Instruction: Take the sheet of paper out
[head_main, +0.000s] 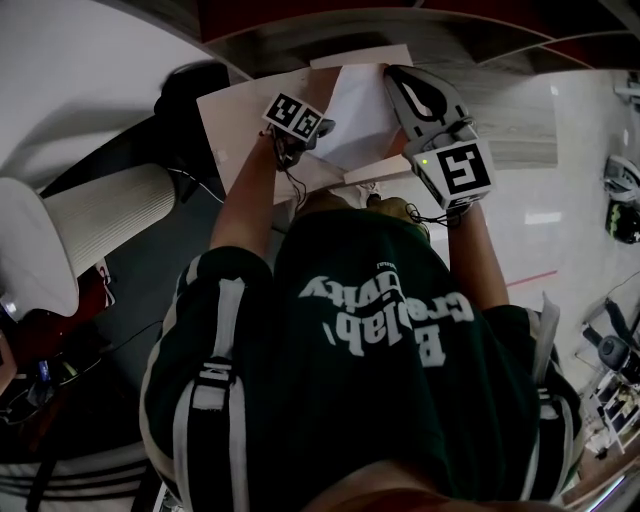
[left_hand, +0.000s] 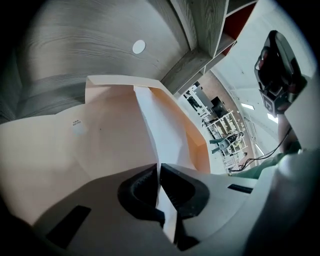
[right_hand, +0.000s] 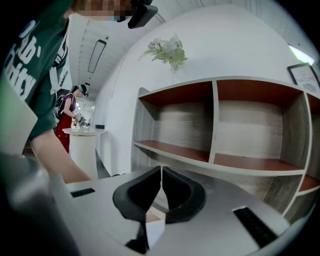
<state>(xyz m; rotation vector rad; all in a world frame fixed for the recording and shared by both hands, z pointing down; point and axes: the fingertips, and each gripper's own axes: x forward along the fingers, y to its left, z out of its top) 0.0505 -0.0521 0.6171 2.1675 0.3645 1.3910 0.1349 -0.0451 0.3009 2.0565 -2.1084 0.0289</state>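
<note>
The left tongs (left_hand: 158, 167) are clenched on the near edge of a thin white sheet of paper (left_hand: 161, 131), which sticks partway out of the open mouth of a flat, pale tan paper envelope (left_hand: 95, 150). The rest of the sheet lies inside the envelope. The right tongs (right_hand: 161, 171) are pressed together on the envelope's opposite edge, where a strip of tan and white shows beneath their pads. Both pieces are held up off any surface, in front of a grey wood-grain shelf unit (right_hand: 215, 125) with red-brown boards.
</note>
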